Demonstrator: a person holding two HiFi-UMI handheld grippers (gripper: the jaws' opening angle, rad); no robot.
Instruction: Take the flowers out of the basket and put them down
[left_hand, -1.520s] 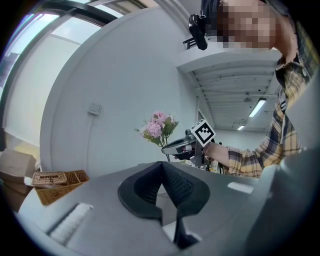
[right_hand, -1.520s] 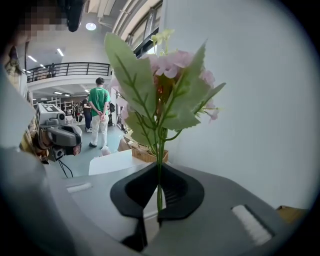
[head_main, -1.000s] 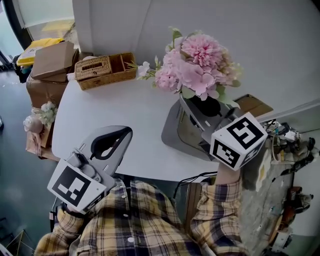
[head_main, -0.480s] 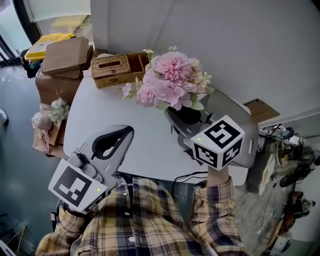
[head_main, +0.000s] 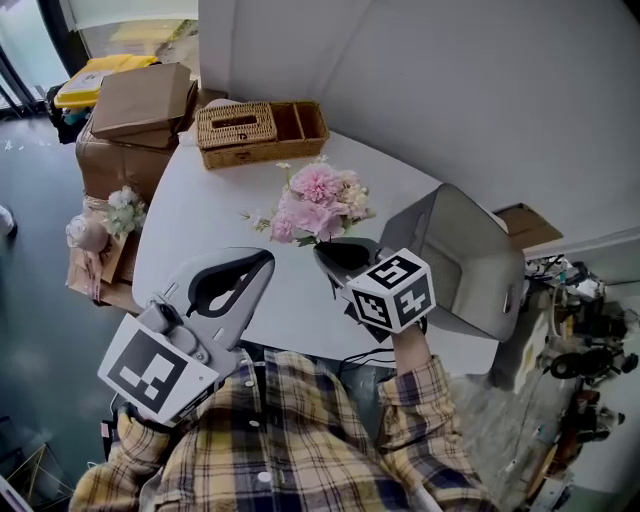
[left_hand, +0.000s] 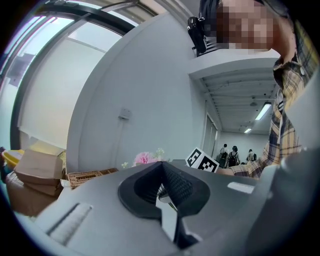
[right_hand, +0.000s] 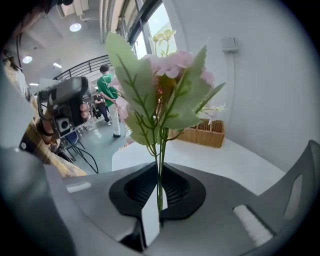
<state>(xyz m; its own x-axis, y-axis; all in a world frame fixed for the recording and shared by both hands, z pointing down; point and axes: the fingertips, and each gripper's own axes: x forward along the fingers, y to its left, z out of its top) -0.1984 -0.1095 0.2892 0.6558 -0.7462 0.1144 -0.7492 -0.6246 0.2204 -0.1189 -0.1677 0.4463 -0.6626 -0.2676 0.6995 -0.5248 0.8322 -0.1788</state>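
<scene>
Several green stems of the ruffled pink flowers (head_main: 318, 195) are pinched in my right gripper (right_hand: 159, 192), jaws just easing apart, over bare smooth white table (head_main: 220, 210); my left gripper (head_main: 258, 262) is closed, empty.

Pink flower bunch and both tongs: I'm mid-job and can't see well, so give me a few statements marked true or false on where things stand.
1. The right tongs grip the green stems of the pink fabric flower bunch. True.
2. The flowers sit inside the grey plastic bin. False: they are outside it, to its left, over the white table.
3. The left tongs are shut with nothing between them. True.
4. The woven wicker basket touches the flowers. False: it stands apart, at the table's far edge.
</scene>
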